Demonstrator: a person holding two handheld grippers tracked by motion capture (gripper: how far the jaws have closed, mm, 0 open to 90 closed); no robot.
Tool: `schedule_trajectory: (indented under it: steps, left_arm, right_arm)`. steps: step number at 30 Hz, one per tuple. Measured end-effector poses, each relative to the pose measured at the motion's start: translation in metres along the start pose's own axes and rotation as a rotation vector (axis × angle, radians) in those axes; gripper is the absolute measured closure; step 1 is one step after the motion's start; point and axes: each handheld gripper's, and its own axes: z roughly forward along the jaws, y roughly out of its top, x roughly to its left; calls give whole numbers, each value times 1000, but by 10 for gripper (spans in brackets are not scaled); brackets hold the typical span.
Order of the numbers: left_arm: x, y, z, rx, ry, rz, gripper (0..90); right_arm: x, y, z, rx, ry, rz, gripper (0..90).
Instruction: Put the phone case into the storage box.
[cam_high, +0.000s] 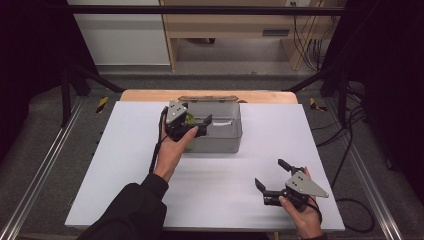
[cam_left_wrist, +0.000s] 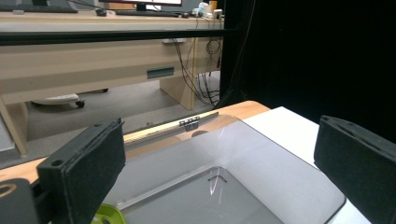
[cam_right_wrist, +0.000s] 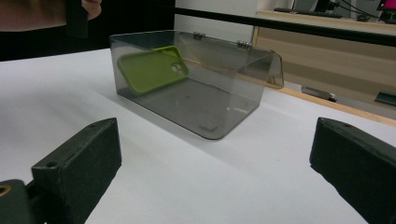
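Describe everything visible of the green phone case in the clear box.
The green phone case looks like soft matte plastic or silicone, rectangular with rounded corners and a camera cutout near one end. It sits inside the smoky transparent plastic box, tilted, leaning against the box's end wall with its lower edge on the floor. The left gripper hovers open above that end, not touching it.

I counted one clear box (cam_high: 215, 131) at twelve o'clock on my one white table (cam_high: 125, 165), and one green phone case (cam_right_wrist: 152, 68) inside it. I had two grippers, left (cam_high: 200, 123) and right (cam_high: 272, 174), and two hinges (cam_right_wrist: 243, 44).
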Motion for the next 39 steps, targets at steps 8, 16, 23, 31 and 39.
schedule_trajectory:
  steps: [8,16,23,31,39]
  left_arm:
    - [6,2,-8,-13,-16,-9,20]
    - [12,7,-19,-35,-25,-11,19]
    - [20,9,-28,-51,-20,-9,19]
    - [33,12,-43,-72,0,-14,15]
    - [47,13,-57,-81,11,-11,16]
  right_arm:
    - [0,0,0,0,3,0,23]
    - [0,0,0,0,4,1,23]
    - [0,0,0,0,6,2,23]
    - [0,0,0,0,11,1,22]
    - [1,0,1,3,13,3,22]
